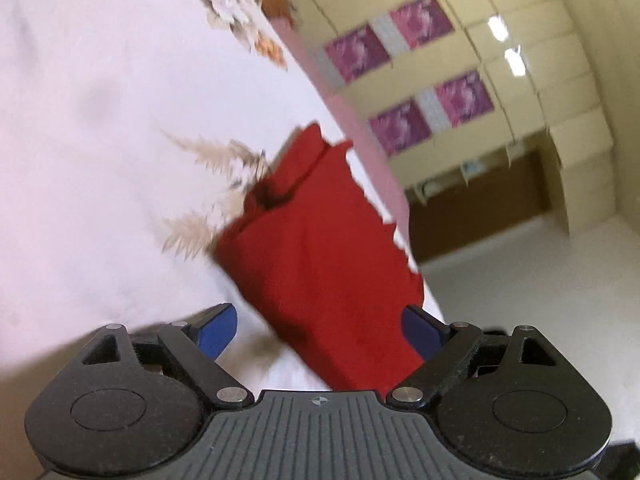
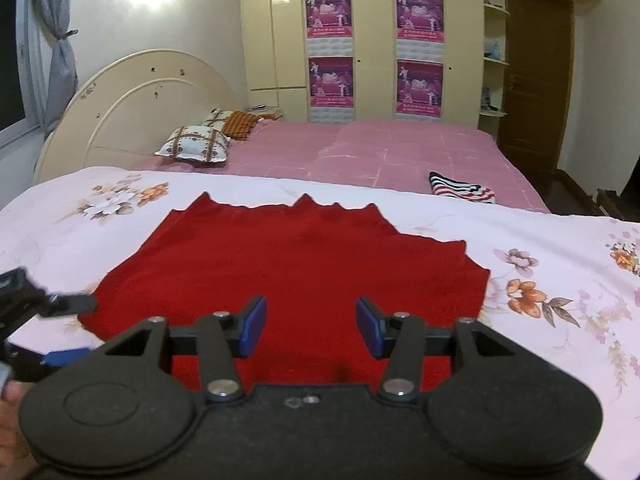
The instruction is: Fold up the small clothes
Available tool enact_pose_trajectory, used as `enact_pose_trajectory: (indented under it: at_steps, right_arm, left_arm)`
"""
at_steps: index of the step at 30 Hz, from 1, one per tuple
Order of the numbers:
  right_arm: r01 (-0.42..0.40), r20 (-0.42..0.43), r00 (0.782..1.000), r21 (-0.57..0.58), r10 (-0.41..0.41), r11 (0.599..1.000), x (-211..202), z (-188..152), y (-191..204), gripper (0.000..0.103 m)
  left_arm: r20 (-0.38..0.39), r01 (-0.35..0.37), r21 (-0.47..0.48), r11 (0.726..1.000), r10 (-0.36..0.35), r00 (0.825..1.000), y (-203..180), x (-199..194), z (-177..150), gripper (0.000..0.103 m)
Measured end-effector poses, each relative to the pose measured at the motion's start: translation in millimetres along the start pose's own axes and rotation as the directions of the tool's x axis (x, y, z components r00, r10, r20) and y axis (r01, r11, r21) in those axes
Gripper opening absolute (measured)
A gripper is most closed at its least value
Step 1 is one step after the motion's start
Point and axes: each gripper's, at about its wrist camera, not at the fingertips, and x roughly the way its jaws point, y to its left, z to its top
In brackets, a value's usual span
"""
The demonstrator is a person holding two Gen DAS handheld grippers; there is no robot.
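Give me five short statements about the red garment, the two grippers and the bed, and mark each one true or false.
1. The red garment lies spread on a white floral bedsheet. True.
2. The right gripper is shut on the garment. False: its blue fingers stand apart above the cloth and hold nothing.
3. The left gripper is open. True.
4. A striped cloth lies on the pink bedcover beyond the garment. True.
5. The garment's far edge is straight. False: it is jagged, with several points.
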Motion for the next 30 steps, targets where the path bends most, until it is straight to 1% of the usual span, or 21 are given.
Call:
enact_pose_trajectory:
  at_steps: [7,11,14,17,18,20,22,25,27,29,30]
  right_arm:
    - [-0.007,-0.013,1.000,0.030,0.007,1.000,12.4,-1.5,1.5,0.049]
    - [-0.021,-0.018,1.000,0.047,0.021,0.999,21.1,-1.1,-3.8,0.047]
    - [-0.021,-0.023,0.999,0.057,0.022,0.998,28.0,-0.3,-7.3,0.047]
    - [-0.025,-0.025,0.999,0.070,0.027,0.997,32.8,-2.1,-9.9,0.048]
    - [-0.025,-0.028,0.999,0.075,0.027,0.997,34.7,-3.1,-10.5,0.048]
    - [-0.024,-0.037,0.999,0.083,0.027,0.996,38.0,-5.4,-10.9,0.048]
    - [-0.022,-0.045,0.999,0.086,0.026,0.996,40.2,-6.8,-10.7,0.048]
    - [-0.021,-0.047,0.999,0.093,0.025,0.995,40.4,-7.4,-9.5,0.049]
    - [-0.024,-0.045,0.999,0.099,0.029,0.995,39.4,-6.7,-8.8,0.049]
    - [-0.028,-0.044,0.999,0.104,0.032,0.994,38.2,-5.1,-8.2,0.049]
    - [-0.030,-0.043,0.998,0.104,0.034,0.994,37.1,-4.0,-8.0,0.049]
  left_arm:
    - [0.059,0.030,-0.019,0.999,-0.029,0.998,-10.6,46.8,14.9,0.089]
    - [0.089,-0.005,0.007,1.000,0.005,0.996,-21.2,65.9,19.6,0.089]
    - [0.080,-0.009,0.024,1.000,0.007,0.997,-24.9,63.2,12.9,0.086]
    - [0.042,0.037,0.055,0.998,-0.040,0.998,-24.9,47.9,-11.7,0.086]
    - [0.029,0.061,0.052,0.997,-0.063,0.998,-23.9,40.8,-19.9,0.086]
    - [0.018,0.105,0.020,0.994,-0.105,0.994,-20.9,33.6,-28.8,0.086]
    - [0.042,0.147,-0.051,0.988,-0.145,0.989,-12.6,35.9,-25.3,0.085]
    - [0.103,0.190,-0.189,0.963,-0.173,0.980,1.1,49.7,-13.2,0.069]
    - [0.138,0.197,-0.257,0.946,-0.166,0.976,10.8,61.8,-8.7,0.048]
    - [0.167,0.211,-0.318,0.924,-0.165,0.972,19.5,70.2,-6.6,0.041]
    - [0.177,0.215,-0.332,0.919,-0.163,0.971,20.5,73.9,-3.9,0.041]
